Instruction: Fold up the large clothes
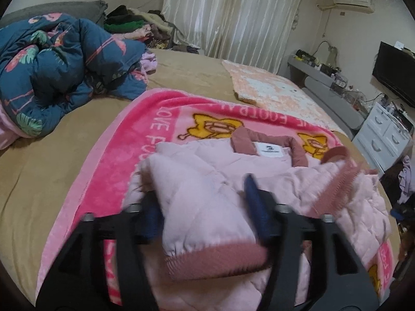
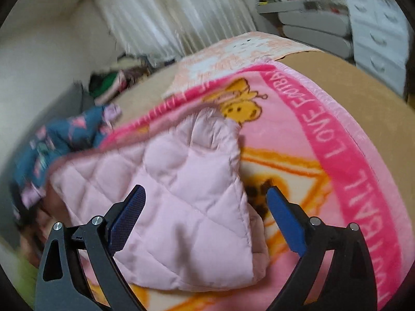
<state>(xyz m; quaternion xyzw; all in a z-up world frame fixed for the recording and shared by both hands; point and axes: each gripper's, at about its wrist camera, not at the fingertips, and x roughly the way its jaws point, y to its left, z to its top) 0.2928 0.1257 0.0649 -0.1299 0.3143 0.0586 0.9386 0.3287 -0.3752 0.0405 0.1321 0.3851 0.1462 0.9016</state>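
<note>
A pale pink quilted jacket (image 1: 207, 171) with a dusty-rose collar and cuffs lies on a pink "LOVE FOOTBALL" blanket (image 1: 145, 127) on the bed. My left gripper (image 1: 205, 202) has its blue fingers on either side of a folded sleeve (image 1: 207, 220) whose rose cuff hangs toward the camera; the jaws look closed on it. In the right wrist view the jacket (image 2: 181, 194) lies folded on the blanket (image 2: 350, 168). My right gripper (image 2: 205, 215) is open, its blue pads on either side of the jacket's edge, holding nothing.
A crumpled navy flamingo-print duvet (image 1: 59, 72) sits at the left of the tan bed (image 1: 46, 181). A peach blanket (image 1: 272, 93) lies at the far side. A pile of clothes (image 1: 137, 28) sits by the curtain. White drawers (image 1: 384, 137) and a TV (image 1: 394, 75) stand at right.
</note>
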